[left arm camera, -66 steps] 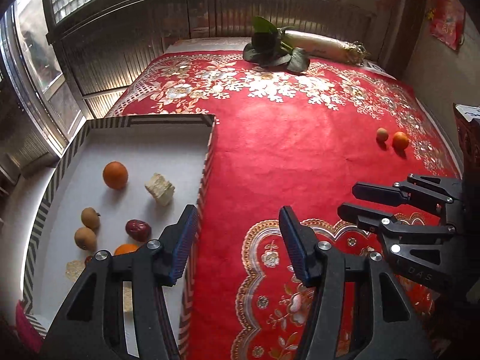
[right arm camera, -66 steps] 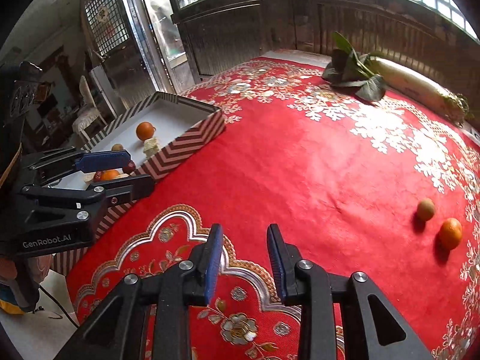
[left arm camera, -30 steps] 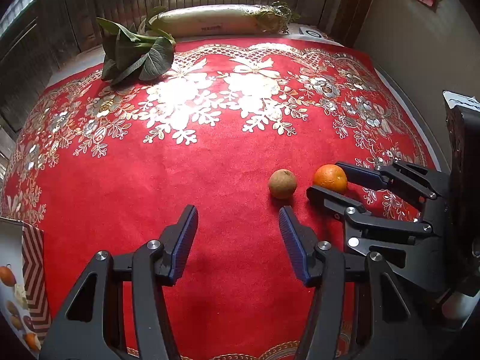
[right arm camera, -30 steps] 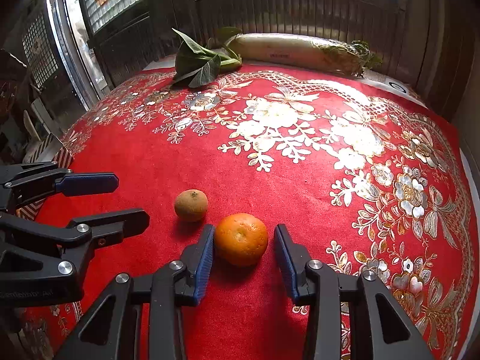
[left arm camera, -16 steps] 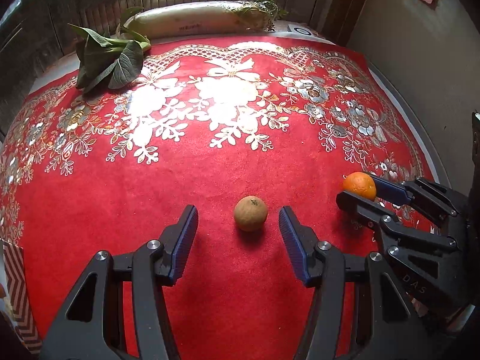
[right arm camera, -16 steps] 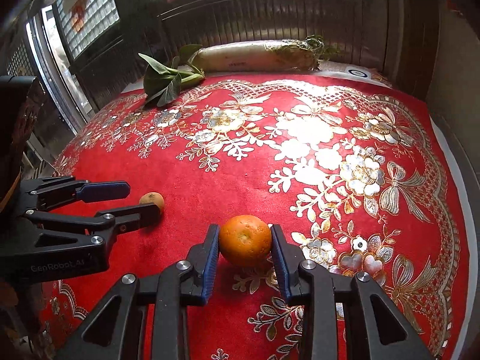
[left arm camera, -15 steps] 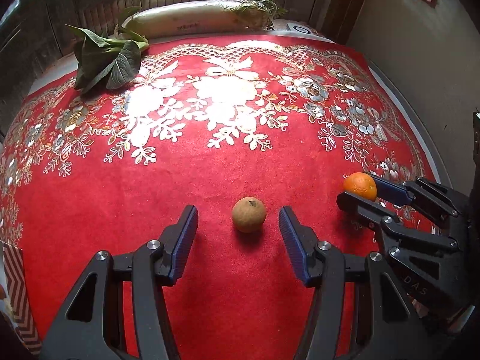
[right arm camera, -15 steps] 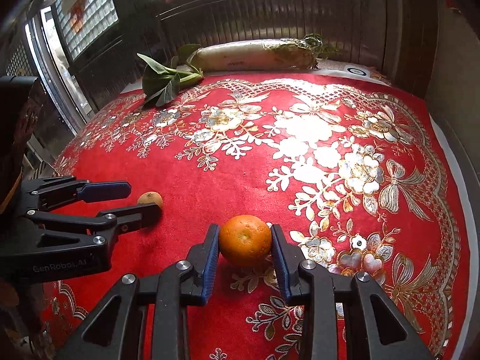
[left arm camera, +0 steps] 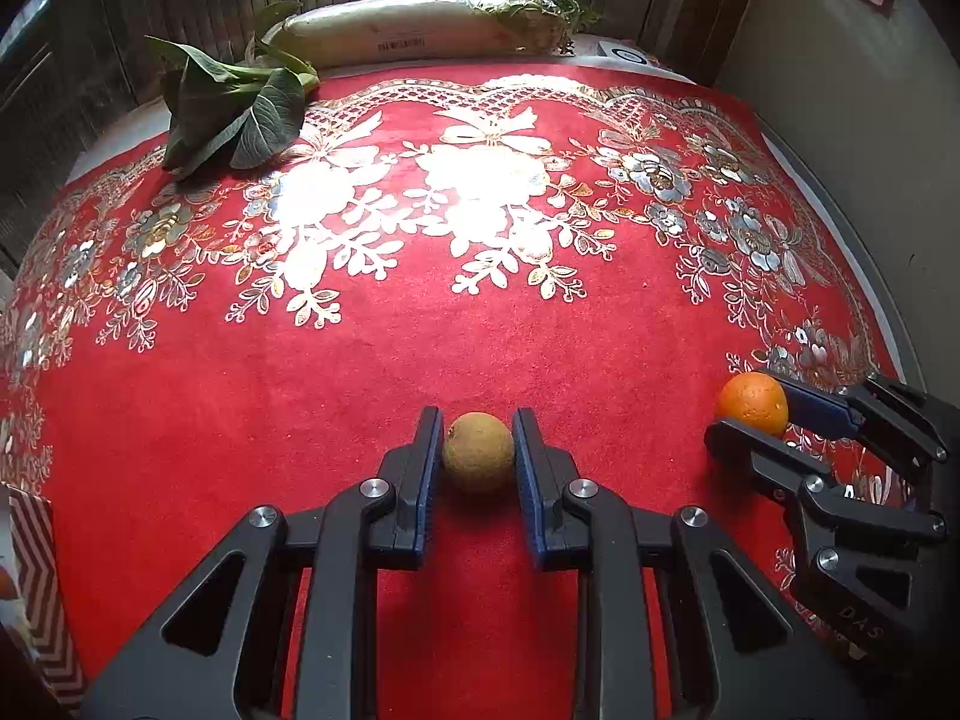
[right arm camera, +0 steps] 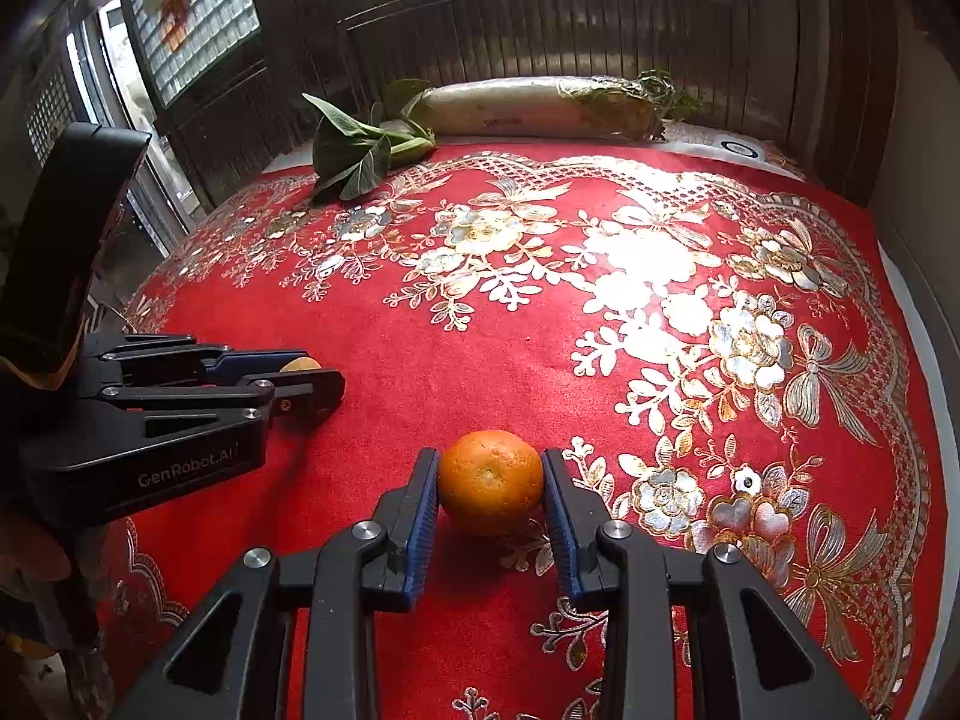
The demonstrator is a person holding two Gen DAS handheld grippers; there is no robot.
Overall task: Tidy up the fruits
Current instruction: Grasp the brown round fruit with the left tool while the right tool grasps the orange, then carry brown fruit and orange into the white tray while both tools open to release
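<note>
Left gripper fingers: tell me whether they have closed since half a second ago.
Yes. The left gripper has closed inward; its blue pads now touch the round brown fruit, which lies on the same bare patch of the red embroidered cloth.

Red cloth: orange, brown fruit, greens, radish.

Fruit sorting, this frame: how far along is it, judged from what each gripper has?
Done: nothing shows as sorted here; only a striped box edge shows at the left. In hand: the left gripper is shut on the brown fruit, the right gripper on the orange, both still low over the red cloth. Left: carrying both off to be sorted.
</note>
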